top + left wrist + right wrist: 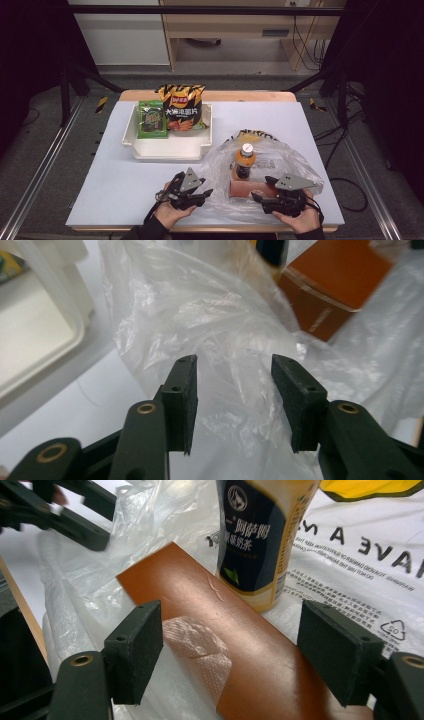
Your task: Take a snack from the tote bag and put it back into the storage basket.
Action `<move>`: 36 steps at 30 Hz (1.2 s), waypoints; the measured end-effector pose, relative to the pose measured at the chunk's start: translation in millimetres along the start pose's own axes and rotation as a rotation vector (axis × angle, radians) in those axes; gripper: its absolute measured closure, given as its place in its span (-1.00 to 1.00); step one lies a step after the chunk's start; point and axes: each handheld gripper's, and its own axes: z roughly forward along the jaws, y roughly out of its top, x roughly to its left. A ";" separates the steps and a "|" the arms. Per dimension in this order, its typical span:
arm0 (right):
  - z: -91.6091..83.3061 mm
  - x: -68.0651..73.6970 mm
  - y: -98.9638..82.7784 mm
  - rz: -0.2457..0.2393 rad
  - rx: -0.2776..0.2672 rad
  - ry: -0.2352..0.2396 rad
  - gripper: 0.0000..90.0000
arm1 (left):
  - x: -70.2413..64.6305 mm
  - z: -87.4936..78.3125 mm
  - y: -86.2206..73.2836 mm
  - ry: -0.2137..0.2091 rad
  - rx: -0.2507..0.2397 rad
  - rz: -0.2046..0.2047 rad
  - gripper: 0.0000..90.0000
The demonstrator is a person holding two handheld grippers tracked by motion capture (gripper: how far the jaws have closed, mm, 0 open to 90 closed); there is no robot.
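Clear, crinkled plastic makes up the bag (pixel 280 165) lying on the white table (pixel 110 170), at the near right. Inside or on it, a bottle (pixel 244 161) with an orange cap stands upright, and a flat brown box (pixel 247 188) lies just in front of the bottle, nearer the person.

Left gripper (pixel 200 192), held in the person's left hand (pixel 167 212), sits at the bag's near left edge. In the left gripper view its jaws stand apart, with loose film of the bag between them; the pads do not press on it. Right gripper (pixel 261 196), held in the right hand (pixel 297 219), is at the bag's near right side. In the right gripper view its jaws are spread wide on either side of the brown box, not clamping it.

Farther off, left of the bag, a white tray (pixel 170 145) holds a green packet (pixel 151 120) and a bag of crisps (pixel 182 107) leaning side by side.
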 end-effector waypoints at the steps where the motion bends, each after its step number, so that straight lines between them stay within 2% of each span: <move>1: -1.4 -0.3 1.1 0.003 -0.001 -0.002 -0.36 | 0.2 -5.1 0.8 -0.002 -0.016 -0.006 0.18; 5: -8.8 -2.0 6.0 0.035 -0.056 -0.008 -0.19 | 1.7 -22.2 12.0 0.002 -0.083 -0.015 0.17; 10: -13.3 -5.5 8.4 0.074 -0.110 -0.029 0.17 | 1.9 -35.2 34.1 0.003 -0.158 -0.004 0.17; 12: -12.0 -7.0 7.4 0.091 -0.100 -0.038 0.34 | 1.8 -38.1 41.2 0.006 -0.173 -0.001 0.17; 17: -10.1 -6.5 2.6 0.114 -0.046 -0.011 0.67 | 1.3 -43.0 52.8 0.002 -0.202 0.001 0.19; 23: -8.4 1.0 -4.1 0.121 0.011 0.026 0.83 | -0.8 -42.3 64.0 0.003 -0.224 -0.004 0.21; 24: -8.0 1.7 -5.4 0.124 0.000 0.029 0.83 | -1.9 -40.3 67.3 0.001 -0.226 0.002 0.22; 26: -8.7 2.9 -6.2 0.129 0.000 0.038 0.83 | -3.6 -32.1 74.2 -0.008 -0.214 0.016 0.28; 29: -10.0 5.7 -8.1 0.119 -0.007 0.048 0.80 | -3.4 -10.8 79.0 -0.026 -0.156 0.033 0.36; 31: -12.3 7.4 -9.6 0.118 -0.005 0.055 0.79 | -2.5 3.5 73.2 -0.039 -0.103 0.042 0.41; 34: -15.9 7.9 -13.0 0.118 -0.009 0.065 0.77 | -2.3 18.5 54.3 -0.043 -0.032 0.051 0.46; 36: -16.5 7.9 -17.0 0.115 0.023 0.061 0.76 | -1.9 24.7 40.7 -0.047 -0.001 0.048 0.46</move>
